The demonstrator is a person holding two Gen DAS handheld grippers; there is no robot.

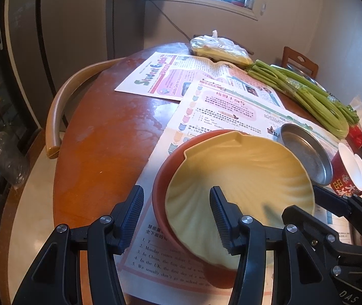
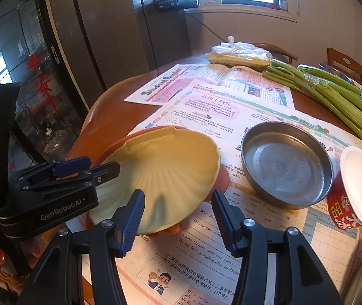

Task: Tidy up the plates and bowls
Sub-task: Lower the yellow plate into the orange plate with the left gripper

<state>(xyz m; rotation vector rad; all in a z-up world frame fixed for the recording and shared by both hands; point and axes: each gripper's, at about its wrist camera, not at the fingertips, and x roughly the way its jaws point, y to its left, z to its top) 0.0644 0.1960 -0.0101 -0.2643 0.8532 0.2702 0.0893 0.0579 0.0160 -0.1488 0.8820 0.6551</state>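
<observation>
Yellow shell-shaped plate (image 2: pixel 163 175) sits nested in the orange bowl (image 1: pixel 165 178) near the counter's (image 1: pixel 99 132) front edge. Both the left hand-held gripper (image 1: pixel 177 218) and right hand-held gripper (image 2: pixel 178 218) hover part-open, empty. The steel dish (image 2: pixel 286 164) likely goes next; grip its rim squarely.

Both grippers are matte black plastic. The left gripper (image 1: pixel 177 217) has angular linkage arms pinned with round silver screws and dark blue ribbed pads on its fingers (image 1: pixel 130 212). The right gripper (image 2: pixel 178 218) is built the same way. Seen from the right wrist, the left unit's housing bears white "GenRobot.AI" lettering.
</observation>
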